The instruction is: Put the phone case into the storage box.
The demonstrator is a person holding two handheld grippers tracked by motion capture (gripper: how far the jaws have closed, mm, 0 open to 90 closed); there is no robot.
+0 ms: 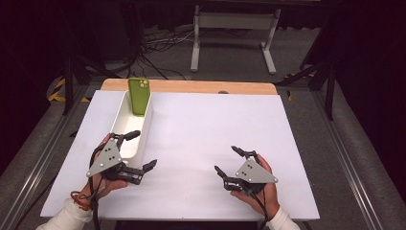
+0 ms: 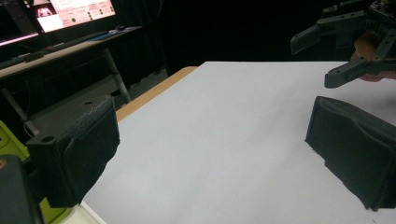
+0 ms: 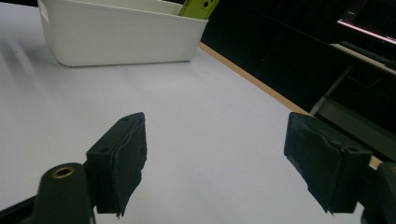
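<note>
- Phone (image 1: 139, 96) in green case stands tilted in the far end of the white bin (image 1: 123, 125) in the high view, leaning on its end wall. The left gripper (image 1: 136, 150) is released, jaws wide, one jaw over the near part of the bin. The right gripper (image 1: 229, 159) is also released and holds nothing, well apart on the white table (image 1: 201, 129).
- In the left gripper view, both pads (image 2: 74, 154) are spread with bare table between them. I judge the hand should first turn toward the bin.
- In the right gripper view, the jaws stand apart, and the bin (image 3: 116, 37) with the phone (image 3: 198, 7) lies ahead. A good grasp probably takes the phone by its flat sides, near the top edge.
</note>
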